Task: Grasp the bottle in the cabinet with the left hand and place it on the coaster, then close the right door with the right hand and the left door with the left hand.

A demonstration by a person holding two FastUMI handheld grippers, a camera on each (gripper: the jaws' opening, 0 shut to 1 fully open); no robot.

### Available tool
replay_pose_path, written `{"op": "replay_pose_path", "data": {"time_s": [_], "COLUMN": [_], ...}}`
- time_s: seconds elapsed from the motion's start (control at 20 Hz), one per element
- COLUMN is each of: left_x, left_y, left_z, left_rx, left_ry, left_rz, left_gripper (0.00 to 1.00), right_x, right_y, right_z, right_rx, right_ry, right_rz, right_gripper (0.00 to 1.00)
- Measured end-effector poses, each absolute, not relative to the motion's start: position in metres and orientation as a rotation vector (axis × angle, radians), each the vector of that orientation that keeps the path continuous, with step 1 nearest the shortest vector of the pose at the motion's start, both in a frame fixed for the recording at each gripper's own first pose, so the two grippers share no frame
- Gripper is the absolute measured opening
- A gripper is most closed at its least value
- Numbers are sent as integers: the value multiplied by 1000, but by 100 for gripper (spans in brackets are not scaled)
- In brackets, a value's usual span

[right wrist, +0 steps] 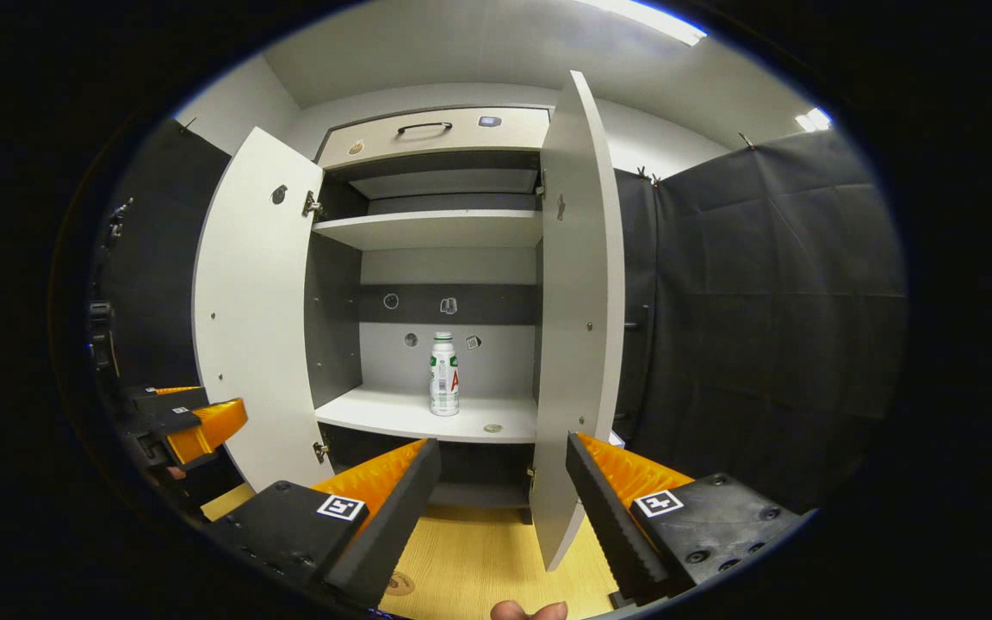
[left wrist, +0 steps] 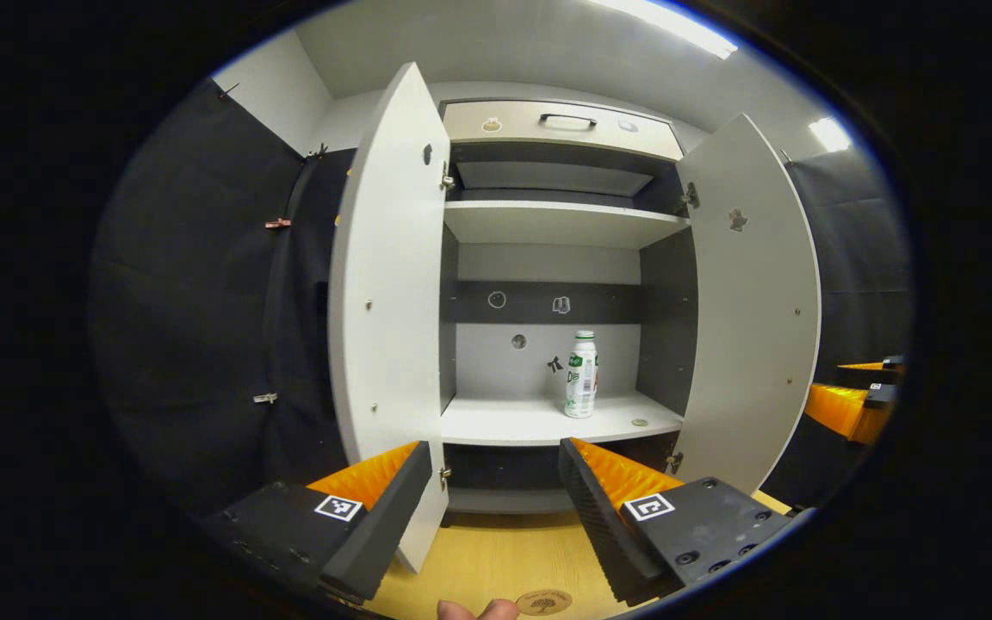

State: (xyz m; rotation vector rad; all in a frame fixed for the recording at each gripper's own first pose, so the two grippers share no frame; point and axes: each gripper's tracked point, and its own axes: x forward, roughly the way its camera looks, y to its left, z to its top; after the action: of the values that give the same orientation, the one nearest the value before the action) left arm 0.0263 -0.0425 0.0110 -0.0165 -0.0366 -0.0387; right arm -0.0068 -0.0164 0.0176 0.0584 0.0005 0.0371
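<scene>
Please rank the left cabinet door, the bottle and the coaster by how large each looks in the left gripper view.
1. Left cabinet door, by far the largest, though it stands nearer the camera than the bottle.
2. Bottle on the lower shelf.
3. Coaster, smallest; it is partly cut off at the view's edge, so this rank is unsure.

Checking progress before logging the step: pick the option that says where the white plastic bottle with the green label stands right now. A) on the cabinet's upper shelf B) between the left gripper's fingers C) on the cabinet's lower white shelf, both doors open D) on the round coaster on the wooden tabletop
C: the white plastic bottle with the green label stands upright on the lower white shelf, and both doors are open.
</scene>
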Motion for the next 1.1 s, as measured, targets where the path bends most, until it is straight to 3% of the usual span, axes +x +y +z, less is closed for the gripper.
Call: {"op": "replay_pose_path", "data": {"time_s": [0.45,1.1], "left_x": [132,325], "left_y": [-120,-212], "left_z": [34,20], "left_rx": [16,-56], "left_ry": [-78,17], "left_rz": [-98,-146], "left_gripper": [94,94], "right_x": [-7,-2], "right_y": [-67,-145], "right_z": [10,10], "right_rx": [53,65], "right_ry": [-8,-30], "right_rz": [21,-16], "right_gripper": [98,97]}}
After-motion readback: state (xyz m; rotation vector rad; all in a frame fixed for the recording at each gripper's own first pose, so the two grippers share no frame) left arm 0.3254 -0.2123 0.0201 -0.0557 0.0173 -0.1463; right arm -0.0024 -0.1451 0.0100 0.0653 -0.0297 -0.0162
